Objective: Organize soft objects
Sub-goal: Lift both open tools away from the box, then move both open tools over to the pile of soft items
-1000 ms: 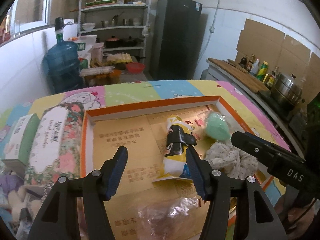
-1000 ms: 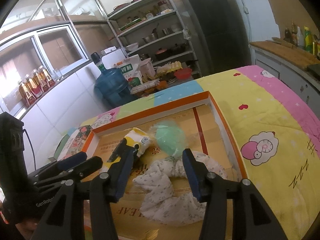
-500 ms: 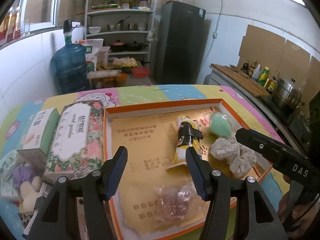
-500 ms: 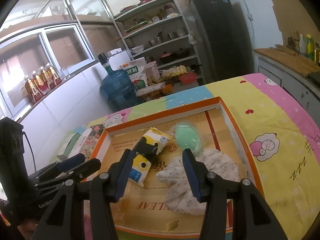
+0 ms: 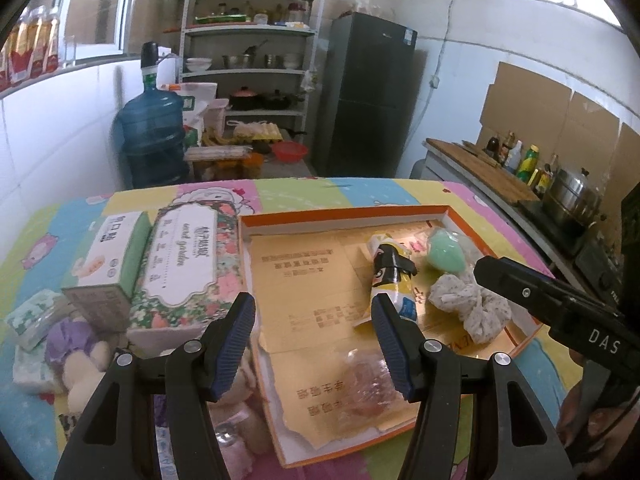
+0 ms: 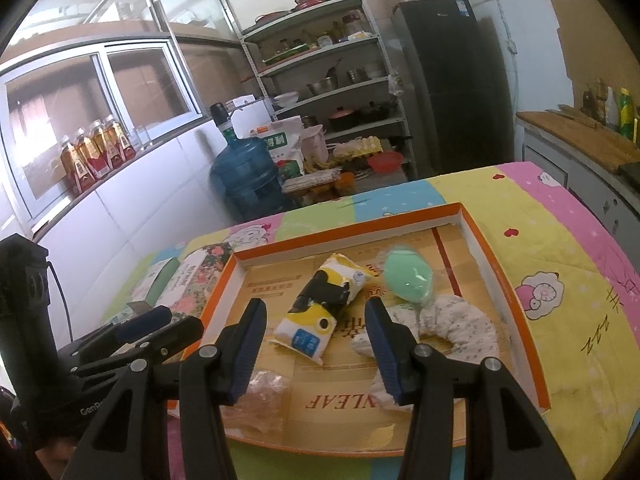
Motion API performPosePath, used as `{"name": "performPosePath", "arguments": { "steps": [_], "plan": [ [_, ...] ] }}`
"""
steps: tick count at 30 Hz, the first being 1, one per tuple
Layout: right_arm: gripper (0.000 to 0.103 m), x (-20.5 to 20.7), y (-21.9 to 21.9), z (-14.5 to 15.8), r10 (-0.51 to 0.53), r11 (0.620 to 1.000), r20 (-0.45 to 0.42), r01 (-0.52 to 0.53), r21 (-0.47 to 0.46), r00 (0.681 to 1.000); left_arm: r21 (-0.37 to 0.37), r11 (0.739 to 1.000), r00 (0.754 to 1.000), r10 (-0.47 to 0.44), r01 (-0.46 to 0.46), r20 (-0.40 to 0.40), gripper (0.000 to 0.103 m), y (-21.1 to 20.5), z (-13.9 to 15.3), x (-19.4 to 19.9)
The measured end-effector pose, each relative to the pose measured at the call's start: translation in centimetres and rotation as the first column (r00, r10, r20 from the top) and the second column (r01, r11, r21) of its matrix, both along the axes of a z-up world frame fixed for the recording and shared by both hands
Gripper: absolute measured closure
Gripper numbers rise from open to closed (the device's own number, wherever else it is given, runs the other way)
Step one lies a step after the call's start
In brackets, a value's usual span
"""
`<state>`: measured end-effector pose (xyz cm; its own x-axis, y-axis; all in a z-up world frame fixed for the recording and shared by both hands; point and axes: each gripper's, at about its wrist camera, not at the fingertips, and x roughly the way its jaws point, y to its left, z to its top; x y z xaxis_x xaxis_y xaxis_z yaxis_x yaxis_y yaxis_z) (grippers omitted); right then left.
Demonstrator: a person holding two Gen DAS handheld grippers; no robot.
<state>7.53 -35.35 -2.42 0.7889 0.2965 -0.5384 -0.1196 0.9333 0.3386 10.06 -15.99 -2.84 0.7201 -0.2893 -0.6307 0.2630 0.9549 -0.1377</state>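
left gripper (image 5: pixel 313 330) empty, over orange tray (image 5: pixel 344 213)

Daylit through windows (image 6: pixel 100 92), glare there, fisheye bending, dark corners

Orange-rimmed tray (image 6: pixel 504 276) with a tan printed liner. Inside: yellow, black and white pouch (image 6: pixel 320 304), mint-green ball (image 6: pixel 408 278), white cloth (image 6: pixel 460 326) speckled grey, clear pinkish bag (image 5: pixel 364 380). Beside it: floral pink-and-green box (image 5: pixel 184 268), green-and-white box (image 5: pixel 108 260), purple and cream plush (image 5: pixel 76 352). Underneath: pastel patchwork blanket (image 6: pixel 560 248) in yellow, pink, blue and green with cartoon sheep. Blue pads (image 5: pixel 236 344) on black arms.
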Motion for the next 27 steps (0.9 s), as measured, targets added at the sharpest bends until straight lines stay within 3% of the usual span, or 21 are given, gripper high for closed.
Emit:
{"name": "performPosePath", "arguments": {
  "steps": [16, 27],
  "plan": [
    [0.052, -1.0, 3.5, 1.2, 0.028, 0.999, 0.017, -0.027, -0.027, 0.999, -0.007, 0.999, 0.998, 0.045, -0.045, 0.034, 0.041, 3.9, 0.8, -1.9],
    [0.052, -1.6, 7.3, 1.8, 0.072, 0.996, 0.022, -0.071, -0.052, 0.997, -0.035, 0.993, 0.992, 0.115, -0.114, 0.045, 0.041, 8.8, 1.1, -3.2]
  ]
}}
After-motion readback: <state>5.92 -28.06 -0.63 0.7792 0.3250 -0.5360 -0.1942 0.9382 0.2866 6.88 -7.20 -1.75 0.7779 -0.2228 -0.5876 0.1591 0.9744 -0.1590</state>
